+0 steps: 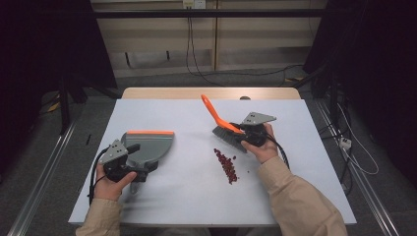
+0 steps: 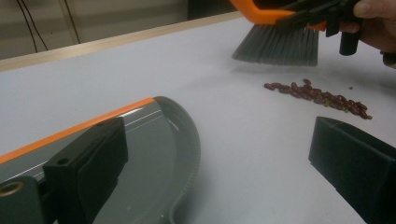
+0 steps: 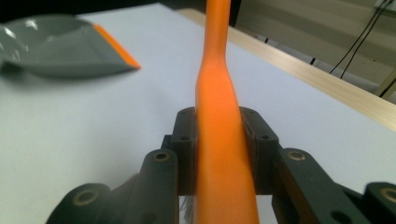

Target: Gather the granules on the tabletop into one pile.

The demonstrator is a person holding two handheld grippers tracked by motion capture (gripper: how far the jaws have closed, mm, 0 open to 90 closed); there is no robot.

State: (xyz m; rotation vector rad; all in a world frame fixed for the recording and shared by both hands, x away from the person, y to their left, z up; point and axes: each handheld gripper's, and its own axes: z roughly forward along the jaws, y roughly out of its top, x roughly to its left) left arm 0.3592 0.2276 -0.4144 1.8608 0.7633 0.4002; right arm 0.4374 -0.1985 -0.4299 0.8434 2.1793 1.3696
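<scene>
In the high view the jaws of the left tongs (image 1: pixel 129 164) are hidden under the grey plate and the person's left hand (image 1: pixel 110 183), so their grip is hard to read there. In the left gripper view the two black jaws stand wide apart; one is at the wall of the grey dustpan (image 2: pixel 159 154), the other has only bare surface (image 2: pixel 243 149) near it, and I cannot tell if they press on the dustpan, whose rear part is cut off at the bottom edge. In the high view this dustpan (image 1: pixel 150 145) lies flat on the left part of the surface (image 1: pixel 187 191), its orange lip turned to the far side. The right tongs (image 3: pixel 219 140) are closed on the orange handle of the brush (image 3: pixel 217 93), with both pads tight against it; the handle is blurred and runs out of the picture at the top and the bottom. In the high view the right tongs (image 1: pixel 248 132) are partly covered by the right hand (image 1: pixel 263 145), and the brush (image 1: pixel 221 123) is lifted, its handle pointing up and to the far left. The grey bristles (image 2: pixel 278 46) hang just above the surface, apart from the red beans (image 2: pixel 317 95). These beans (image 1: pixel 226 164) lie in a thin line between the dustpan and the right hand, nearer to the hand; the single ones are too small to make out.
</scene>
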